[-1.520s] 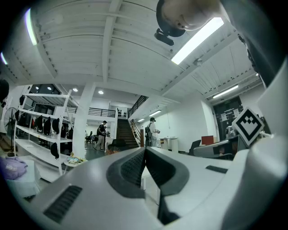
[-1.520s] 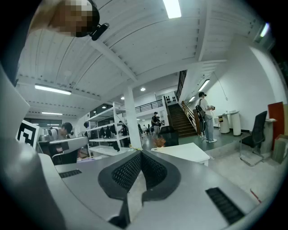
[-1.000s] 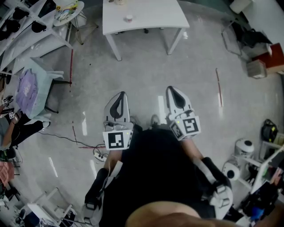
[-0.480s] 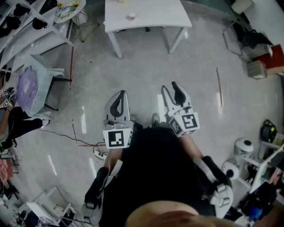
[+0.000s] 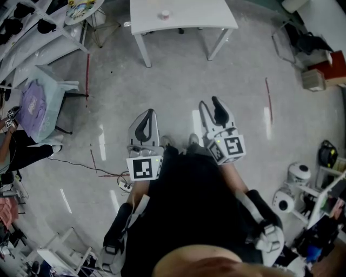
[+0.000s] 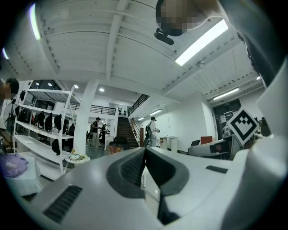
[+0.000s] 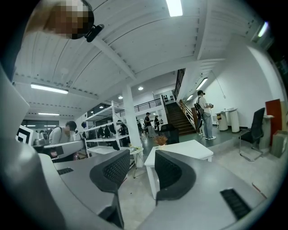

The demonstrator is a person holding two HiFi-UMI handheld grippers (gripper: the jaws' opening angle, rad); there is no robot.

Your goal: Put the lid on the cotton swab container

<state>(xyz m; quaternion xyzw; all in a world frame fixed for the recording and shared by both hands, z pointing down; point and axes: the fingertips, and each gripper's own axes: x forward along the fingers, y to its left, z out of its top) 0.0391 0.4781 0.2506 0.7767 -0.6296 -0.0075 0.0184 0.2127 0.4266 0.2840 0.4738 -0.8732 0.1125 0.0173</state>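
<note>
A white table stands on the far side of the floor, and on it sits a small round container, too small to make out. My left gripper is held at waist height over the floor, jaws shut with nothing between them; in the left gripper view its pads meet. My right gripper is beside it with its jaws open and empty. The right gripper view looks between the spread pads at the table. No lid shows in any view.
A pale blue chair with purple cloth stands at the left, with shelving behind it. Cables lie on the floor near my feet. Boxes and white machines line the right side. People stand near a distant staircase.
The right gripper's jaws have gone from shut to open. The left gripper stays shut. The table has slid slightly up and to the right in the head view.
</note>
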